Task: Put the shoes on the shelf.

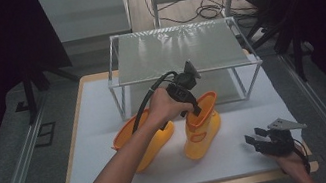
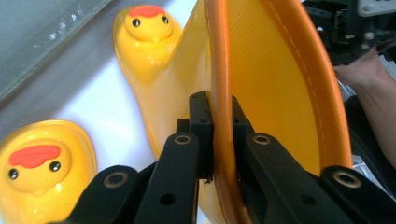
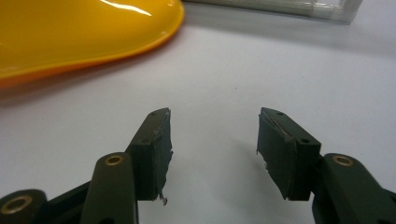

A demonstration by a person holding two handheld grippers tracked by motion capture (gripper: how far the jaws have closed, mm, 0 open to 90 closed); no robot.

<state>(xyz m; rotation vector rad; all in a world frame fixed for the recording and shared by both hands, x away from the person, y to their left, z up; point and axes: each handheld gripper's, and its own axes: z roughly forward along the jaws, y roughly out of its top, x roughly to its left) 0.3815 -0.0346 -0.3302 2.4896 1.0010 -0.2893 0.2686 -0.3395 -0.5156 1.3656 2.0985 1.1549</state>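
Two yellow rubber boots with duck faces are on the white table. The right boot (image 1: 202,128) stands upright; the other boot (image 1: 146,140) lies beside it to the left. My left gripper (image 1: 196,110) reaches down onto the upright boot's orange top rim (image 2: 223,93) and is shut on it, one jaw inside the shaft and one outside. The duck-face toes (image 2: 148,28) (image 2: 35,163) lie below in the left gripper view. My right gripper (image 1: 256,137) rests near the table's front right corner, open with nothing between its fingers (image 3: 156,149); the boot's sole (image 3: 84,32) lies ahead of it.
A low metal-frame shelf with a translucent top (image 1: 178,48) stands at the back of the white table mat (image 1: 103,107). Cables lie on the floor beyond it. Grey floor and rails flank the table.
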